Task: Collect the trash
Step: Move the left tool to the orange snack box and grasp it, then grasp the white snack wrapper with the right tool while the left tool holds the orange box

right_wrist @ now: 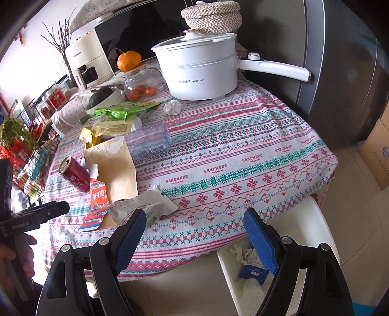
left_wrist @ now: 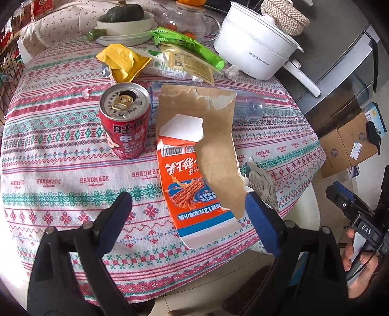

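Observation:
Trash lies on the patterned tablecloth [left_wrist: 60, 150]. A torn orange and brown snack box [left_wrist: 194, 155] lies flat just ahead of my open, empty left gripper [left_wrist: 187, 214]. A red drink can [left_wrist: 124, 119] stands upright to its left. A white crumpled wrapper [right_wrist: 143, 209] lies at the table's near edge, by the left finger of my open, empty right gripper [right_wrist: 194, 231]. Yellow [left_wrist: 121, 60] and green wrappers [left_wrist: 187, 46] and a clear plastic cup [left_wrist: 248, 107] lie farther back. A white bin [right_wrist: 243, 274] holding tissue and a blue box sits below the table edge.
A white electric pot [right_wrist: 199, 70] with a long handle stands at the back. A glass jar with oranges [right_wrist: 141, 85], a bowl with a green squash [left_wrist: 124, 14] and a wire rack [right_wrist: 26, 155] sit at the back and left. Cardboard boxes [left_wrist: 347, 143] are on the floor.

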`<state>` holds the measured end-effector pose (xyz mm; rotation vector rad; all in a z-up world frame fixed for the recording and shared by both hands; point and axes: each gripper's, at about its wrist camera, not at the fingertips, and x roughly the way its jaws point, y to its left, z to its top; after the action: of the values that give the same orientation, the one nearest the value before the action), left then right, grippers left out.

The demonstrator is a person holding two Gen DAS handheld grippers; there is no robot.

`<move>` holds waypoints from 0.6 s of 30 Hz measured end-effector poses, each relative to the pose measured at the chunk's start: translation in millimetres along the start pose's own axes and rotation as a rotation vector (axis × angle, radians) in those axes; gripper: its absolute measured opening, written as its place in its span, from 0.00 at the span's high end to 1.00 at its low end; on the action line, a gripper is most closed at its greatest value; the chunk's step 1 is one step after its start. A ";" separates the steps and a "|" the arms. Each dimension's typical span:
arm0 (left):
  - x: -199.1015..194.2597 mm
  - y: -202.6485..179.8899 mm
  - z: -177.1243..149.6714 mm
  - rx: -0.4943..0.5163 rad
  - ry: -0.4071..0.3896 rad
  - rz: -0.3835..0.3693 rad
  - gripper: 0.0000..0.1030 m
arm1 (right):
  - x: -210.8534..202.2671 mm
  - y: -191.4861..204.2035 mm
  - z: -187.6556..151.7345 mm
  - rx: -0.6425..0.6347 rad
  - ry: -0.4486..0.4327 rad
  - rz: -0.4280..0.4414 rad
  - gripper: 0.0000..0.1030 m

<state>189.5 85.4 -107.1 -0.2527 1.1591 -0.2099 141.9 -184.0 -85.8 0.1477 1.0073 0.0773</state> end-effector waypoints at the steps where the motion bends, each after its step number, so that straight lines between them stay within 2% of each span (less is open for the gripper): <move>1: 6.9 0.6 1.2 -0.006 0.011 0.006 0.14 | 1.5 0.9 0.0 0.000 0.005 0.000 0.19; 2: 14.9 1.0 1.5 -0.011 0.026 0.015 0.16 | 3.0 1.3 -0.3 0.000 0.008 -0.001 0.19; 4: 32.3 4.3 0.6 -0.029 0.069 0.025 0.28 | 5.0 2.4 -1.1 0.000 0.014 -0.005 0.19; 7: 52.6 10.4 -5.0 -0.083 0.138 0.013 0.39 | 8.7 2.4 -2.7 0.001 0.026 -0.010 0.19; 8: 48.4 8.3 -5.2 -0.080 0.107 0.020 0.39 | 10.3 2.8 -3.3 -0.001 0.030 -0.012 0.19; 10: 48.0 5.9 -5.9 -0.094 0.135 -0.009 0.44 | 13.8 4.5 -4.3 -0.007 0.040 -0.015 0.19; 14: 44.2 6.7 -9.9 -0.127 0.164 -0.043 0.48 | 20.8 10.7 -6.5 -0.029 0.061 -0.016 0.19; 18: 42.6 17.9 -18.3 -0.196 0.193 -0.113 0.58 | 26.2 14.4 -8.5 -0.047 0.077 -0.019 0.19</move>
<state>189.7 88.4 -156.7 -0.4797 1.3604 -0.2245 148.7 -165.5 -109.8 0.0930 1.0824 0.0892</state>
